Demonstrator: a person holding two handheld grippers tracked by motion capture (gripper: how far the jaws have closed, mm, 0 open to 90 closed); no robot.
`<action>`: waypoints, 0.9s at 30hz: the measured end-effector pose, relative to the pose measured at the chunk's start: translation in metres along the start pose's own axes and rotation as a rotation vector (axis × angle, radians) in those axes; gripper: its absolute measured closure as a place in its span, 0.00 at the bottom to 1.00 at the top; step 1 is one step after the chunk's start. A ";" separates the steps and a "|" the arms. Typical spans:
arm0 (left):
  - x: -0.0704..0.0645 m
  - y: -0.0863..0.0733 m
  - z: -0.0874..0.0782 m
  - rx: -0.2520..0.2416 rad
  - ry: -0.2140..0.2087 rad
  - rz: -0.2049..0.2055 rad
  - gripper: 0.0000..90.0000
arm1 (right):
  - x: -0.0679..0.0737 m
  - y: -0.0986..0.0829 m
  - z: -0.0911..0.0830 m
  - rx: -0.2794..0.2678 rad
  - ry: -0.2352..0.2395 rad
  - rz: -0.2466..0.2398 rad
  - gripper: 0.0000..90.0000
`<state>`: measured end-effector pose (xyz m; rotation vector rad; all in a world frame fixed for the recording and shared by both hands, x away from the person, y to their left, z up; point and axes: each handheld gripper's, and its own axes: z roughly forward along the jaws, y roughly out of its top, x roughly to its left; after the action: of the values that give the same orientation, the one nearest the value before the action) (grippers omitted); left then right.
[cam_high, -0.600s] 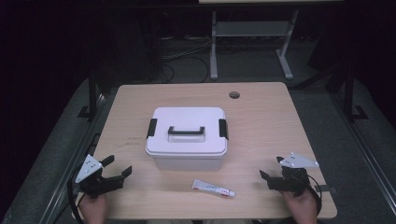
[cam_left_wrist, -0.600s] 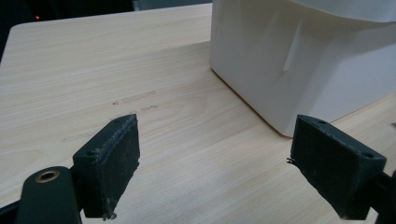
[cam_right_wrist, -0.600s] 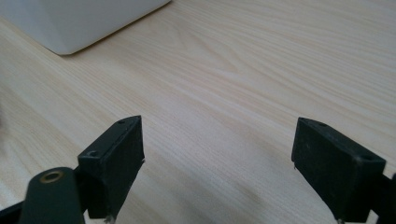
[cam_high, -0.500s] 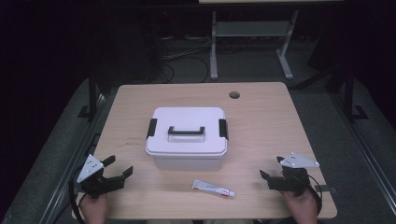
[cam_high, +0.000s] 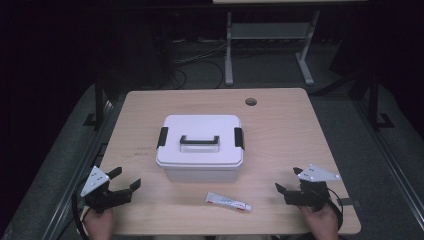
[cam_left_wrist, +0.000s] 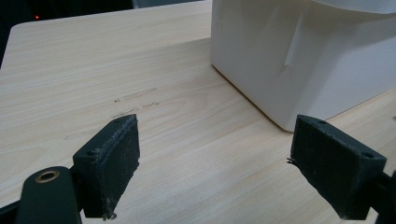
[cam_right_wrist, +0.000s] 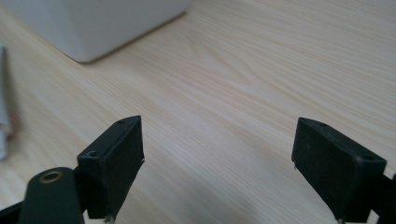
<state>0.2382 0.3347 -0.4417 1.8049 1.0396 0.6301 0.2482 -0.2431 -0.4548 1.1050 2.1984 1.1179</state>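
A white lidded plastic box with a black handle and black side latches sits shut in the middle of the wooden table. A small white tube lies flat in front of it near the table's front edge. My left gripper rests at the front left, open and empty, pointing toward the box's near left corner. At the front right my right gripper is open and empty too, right of the tube. The box's corner appears ahead of it.
A round cable hole is at the table's far right. Behind the table stands a metal frame with cables on the dark floor. Bare wood lies on both sides of the box.
The left gripper has shifted slightly to the right toward the box. The right gripper, box and tube are unmoved.
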 end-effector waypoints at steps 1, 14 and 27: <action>0.000 0.000 0.000 0.001 0.000 -0.001 0.17 | 0.000 0.001 -0.001 -0.009 0.013 -0.004 0.17; 0.001 -0.001 -0.002 -0.002 0.005 -0.004 0.17 | 0.003 0.013 -0.001 0.070 0.048 -0.118 0.17; -0.002 0.000 0.003 0.017 -0.002 0.016 0.17 | -0.015 0.036 -0.008 0.197 0.061 -0.247 0.16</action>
<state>0.2392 0.3319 -0.4432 1.8297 1.0330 0.6314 0.2679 -0.2458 -0.4208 0.8527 2.4552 0.8542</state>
